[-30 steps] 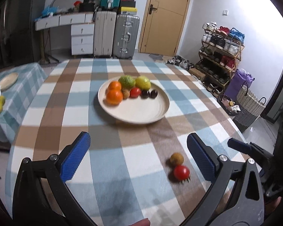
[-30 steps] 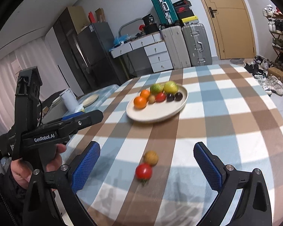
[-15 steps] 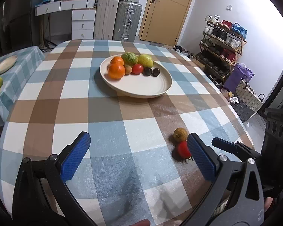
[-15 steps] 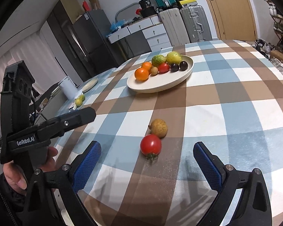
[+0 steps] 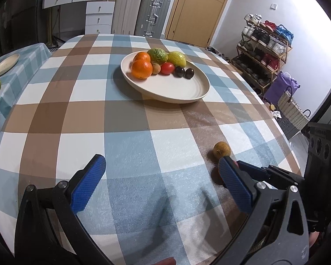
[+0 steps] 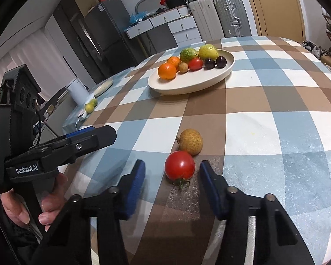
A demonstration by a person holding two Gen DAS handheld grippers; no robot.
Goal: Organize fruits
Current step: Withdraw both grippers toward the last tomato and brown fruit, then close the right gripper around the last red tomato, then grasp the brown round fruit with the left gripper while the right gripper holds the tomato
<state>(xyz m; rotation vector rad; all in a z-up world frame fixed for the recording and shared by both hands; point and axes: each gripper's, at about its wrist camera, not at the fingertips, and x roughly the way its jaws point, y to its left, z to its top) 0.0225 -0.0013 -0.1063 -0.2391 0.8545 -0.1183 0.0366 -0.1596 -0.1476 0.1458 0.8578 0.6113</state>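
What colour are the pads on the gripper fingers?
Blue, on black fingers; the left gripper pads show best in the left wrist view.

I see a glossy, smooth red tomato (image 6: pixel 179 165) beside a matt, rough-skinned brown fruit (image 6: pixel 190 141) on the woven checked tablecloth (image 6: pixel 264 101), which has a faint sheen. My right gripper's (image 6: pixel 172 176) pads (image 6: pixel 136 176) look like textured blue rubber on matt black plastic. The cream plate (image 5: pixel 178 90) looks smooth and matt.
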